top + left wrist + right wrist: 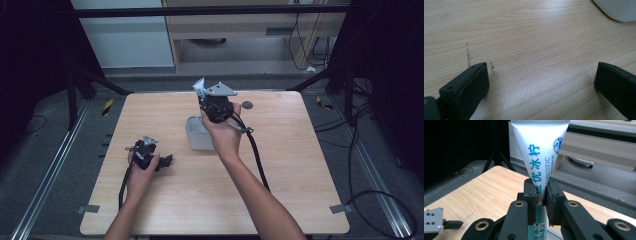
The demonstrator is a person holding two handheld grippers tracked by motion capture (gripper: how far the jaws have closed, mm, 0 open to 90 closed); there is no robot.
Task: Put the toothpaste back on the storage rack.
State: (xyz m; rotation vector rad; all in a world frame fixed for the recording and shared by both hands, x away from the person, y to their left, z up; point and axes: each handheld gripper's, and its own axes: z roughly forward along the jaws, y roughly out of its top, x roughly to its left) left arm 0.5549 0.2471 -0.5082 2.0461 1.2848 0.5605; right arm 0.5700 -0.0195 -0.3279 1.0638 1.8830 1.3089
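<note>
— What dominated the frame?

— A pale wooden worktop (280, 165) filled the middle of the high view, with a white container (199, 134) standing just above its centre.

— And the person's hands?

— The right gripper (541, 192) was raised over the container at centre frame, its jaws clamped on the narrow end of a white tube (539, 152) printed with blue lettering; the tube's flat crimped end stood at the top of the right gripper view. The left gripper (165, 161) lay low at lower left of the high view, near the container, its jaws wide apart over bare wood.
</note>
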